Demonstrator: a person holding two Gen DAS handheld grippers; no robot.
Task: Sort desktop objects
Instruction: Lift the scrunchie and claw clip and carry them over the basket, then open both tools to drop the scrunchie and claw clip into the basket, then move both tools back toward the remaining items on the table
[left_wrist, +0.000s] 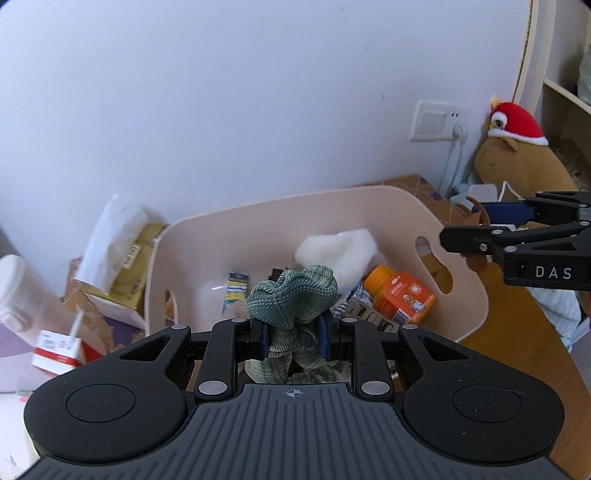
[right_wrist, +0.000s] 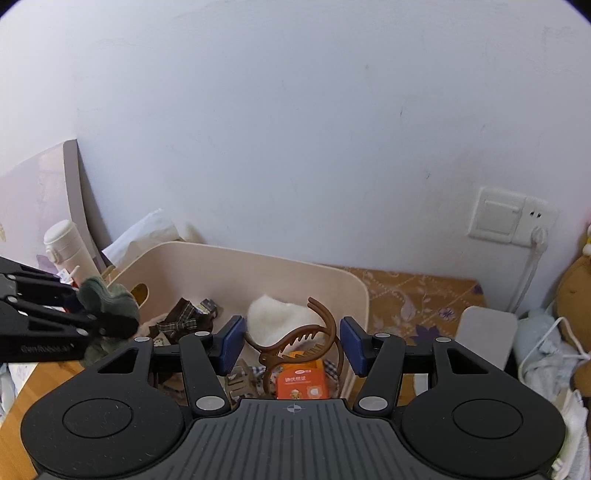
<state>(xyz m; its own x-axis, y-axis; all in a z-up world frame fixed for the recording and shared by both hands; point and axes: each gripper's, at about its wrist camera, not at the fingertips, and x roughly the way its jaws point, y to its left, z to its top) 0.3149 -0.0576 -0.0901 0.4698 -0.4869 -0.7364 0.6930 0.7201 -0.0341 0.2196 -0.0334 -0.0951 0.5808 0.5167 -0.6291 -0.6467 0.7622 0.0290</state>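
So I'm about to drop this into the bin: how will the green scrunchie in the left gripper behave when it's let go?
The green scrunchie bunches and folds between the left gripper's pads, so it is probably soft and floppy. It looks like light fabric, likely landing gently in the beige bin and not rolling, perhaps catching on the pads.

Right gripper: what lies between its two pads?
A brown hair clip, touching both pads, above the bin. The right wrist view shows it.

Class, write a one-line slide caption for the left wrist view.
Left hand-held gripper holds a green scrunchie above a beige bin.
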